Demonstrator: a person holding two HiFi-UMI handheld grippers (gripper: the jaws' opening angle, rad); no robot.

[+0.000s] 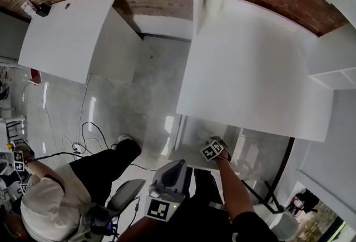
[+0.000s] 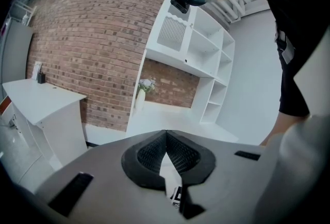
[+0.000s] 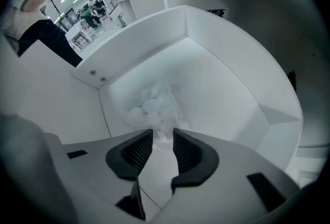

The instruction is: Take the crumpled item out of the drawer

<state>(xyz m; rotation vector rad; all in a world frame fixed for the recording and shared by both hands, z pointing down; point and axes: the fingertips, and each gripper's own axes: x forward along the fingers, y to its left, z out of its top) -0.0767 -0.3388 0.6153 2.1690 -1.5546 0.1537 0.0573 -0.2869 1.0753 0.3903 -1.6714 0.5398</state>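
1. Down in the open drawer (image 3: 139, 48), toward one of its corners, the crumpled item (image 3: 154, 107) lies on the white floor. It is a pale, bunched wad, glossy and half see-through (thin plastic film, by the look, though I cannot be sure).
2. Its near tail runs in between the jaws of the right gripper (image 3: 163, 138). The jaws stand only narrowly apart and appear to pinch that tail between their black ribbed pads (image 3: 138, 151). The bulk of the wad rests on the drawer floor, not yet lifted.
3. The step in hand, I judge, is the grasp itself; the lift out is left to do.
4. The left gripper (image 2: 166, 138) takes no part. Its jaws are pressed together on nothing, and it points out into the room, at a brick wall (image 2: 93, 37) and white shelves (image 2: 206, 58).
5. The next move calls for a steady draw up and back, clear of the drawer's upright walls and rim. The hold is on a thin tail only, so the wad may stretch out or slip free rather than come away in one piece.
6. The drawer is plain matte white, flat-panelled with crisp inside corners, and offers little to snag on. The wad should weigh next to nothing and crush freely (a firm pinch will not harm it).
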